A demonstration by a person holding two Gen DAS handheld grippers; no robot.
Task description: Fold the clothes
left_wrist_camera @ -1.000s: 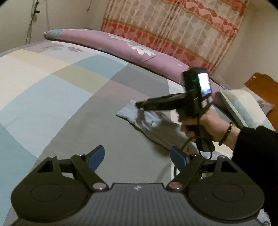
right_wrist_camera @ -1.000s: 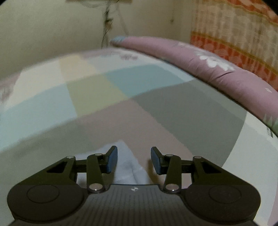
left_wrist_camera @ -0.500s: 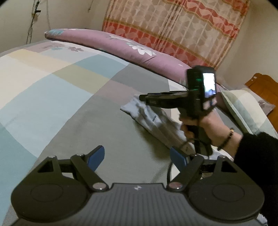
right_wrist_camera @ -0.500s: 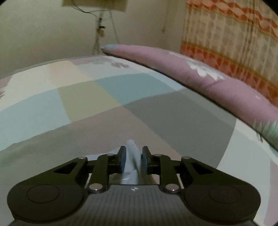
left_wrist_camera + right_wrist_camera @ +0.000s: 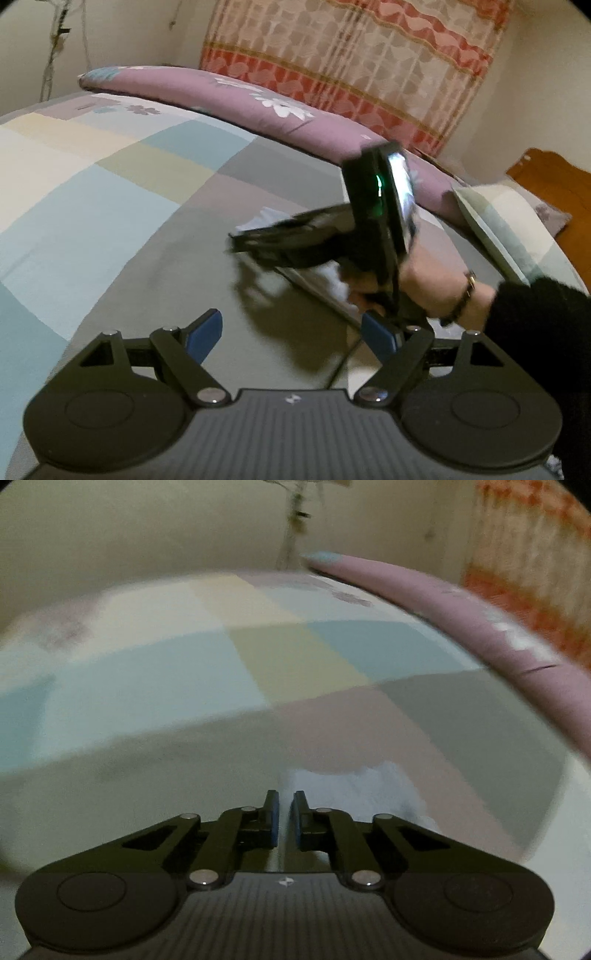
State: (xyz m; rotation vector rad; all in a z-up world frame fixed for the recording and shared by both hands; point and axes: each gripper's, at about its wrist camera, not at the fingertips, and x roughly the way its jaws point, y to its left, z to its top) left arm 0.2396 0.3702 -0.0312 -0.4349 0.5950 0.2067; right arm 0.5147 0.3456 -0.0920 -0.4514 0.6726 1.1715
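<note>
A pale grey garment (image 5: 258, 218) lies on the checked bedspread (image 5: 110, 206). In the left wrist view my right gripper (image 5: 236, 243) is held by a hand above it and hides most of it. In the right wrist view the right gripper (image 5: 285, 805) is shut on an edge of the garment (image 5: 354, 786), which bunches up to the right of the fingers. My left gripper (image 5: 291, 332) is open and empty, hovering over the bedspread in front of the garment.
A long purple floral bolster (image 5: 240, 99) lies along the far side of the bed. A pillow (image 5: 506, 221) and a wooden headboard (image 5: 554, 184) are at the right. A patterned curtain (image 5: 351, 55) hangs behind.
The right gripper closed on the garment's edge and has lifted and pulled it toward me and to the left, with motion blur. The left gripper has stayed open in place.
</note>
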